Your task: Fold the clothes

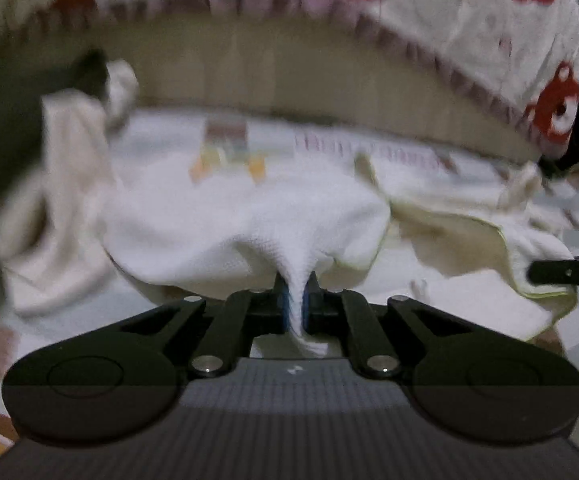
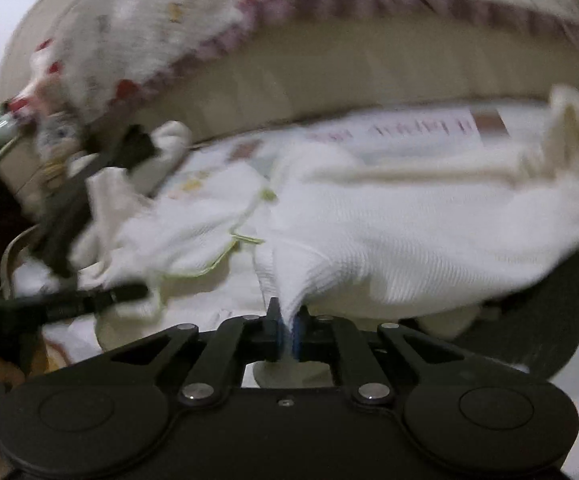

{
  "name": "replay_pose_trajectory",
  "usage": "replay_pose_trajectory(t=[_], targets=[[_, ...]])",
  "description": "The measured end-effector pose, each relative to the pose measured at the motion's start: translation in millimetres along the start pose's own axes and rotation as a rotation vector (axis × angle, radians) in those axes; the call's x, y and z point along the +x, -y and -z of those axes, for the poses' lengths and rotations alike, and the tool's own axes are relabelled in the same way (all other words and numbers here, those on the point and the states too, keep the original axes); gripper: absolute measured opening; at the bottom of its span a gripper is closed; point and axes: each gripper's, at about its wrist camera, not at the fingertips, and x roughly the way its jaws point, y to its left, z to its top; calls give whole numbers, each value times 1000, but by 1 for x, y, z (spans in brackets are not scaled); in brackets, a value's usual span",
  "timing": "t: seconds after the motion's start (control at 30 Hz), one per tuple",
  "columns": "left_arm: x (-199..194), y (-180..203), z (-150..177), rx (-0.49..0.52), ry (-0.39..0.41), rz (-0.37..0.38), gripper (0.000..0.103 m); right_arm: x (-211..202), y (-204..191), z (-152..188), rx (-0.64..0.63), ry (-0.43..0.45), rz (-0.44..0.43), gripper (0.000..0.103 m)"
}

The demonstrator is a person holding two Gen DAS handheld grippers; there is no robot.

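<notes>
Black linkage arms of the left gripper [image 1: 295,300] fill the foreground, and its blue pads [image 1: 286,306] are pinched together on a fold of a white ribbed garment [image 1: 249,224], whose cloth bunches up between them and spreads out ahead of the fingers. Off to that gripper's right, the tip of the other tool pokes in at the garment's green-trimmed edge. From the right gripper [image 2: 288,330] the same holds: its jaws are clamped on another pinch of the white garment [image 2: 409,232], which fans out ahead and to the right, slightly lifted off a pale printed bedsheet [image 2: 409,128]. To its left a dark tool reaches across the cloth. Beyond both grippers stands a beige headboard [image 1: 289,72], with a cream blanket [image 1: 469,20] bearing red shapes and a striped border draped over it. Everything is blurred.
</notes>
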Motion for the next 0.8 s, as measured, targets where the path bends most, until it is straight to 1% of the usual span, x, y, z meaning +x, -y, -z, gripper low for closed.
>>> replay_pose_trajectory(t=[0.03,0.1,0.17,0.23,0.3,0.37,0.47,0.57,0.63,0.7,0.8], targets=[[-16,1,-9,4,27,9,6,-12,0,-10,-20,-2,-21,7],[-47,9,-24,45,76,10,6,-35,0,-27,-15,-17,-88,7],[-82,22,-32,108,118,8,6,-56,-3,-41,-11,-55,-151,6],[-120,33,-29,163,140,5,6,-74,-13,-50,-23,-131,-195,7],[-147,41,-21,184,108,4,6,-84,-25,-49,-13,-247,-232,7],[-160,44,-8,167,12,13,6,-89,-36,-40,-11,-372,-266,7],[-157,39,22,119,-144,23,6,-83,-53,-16,-64,-524,-266,7],[-146,39,55,119,-243,7,6,-61,-58,13,-86,-643,-250,7],[-133,38,71,110,-312,-12,6,-43,-55,33,-76,-702,-248,7],[-122,40,86,99,-375,-11,6,-31,-53,49,-63,-744,-249,7],[-112,49,103,149,-435,-11,6,-16,-53,68,-75,-798,-240,7]])
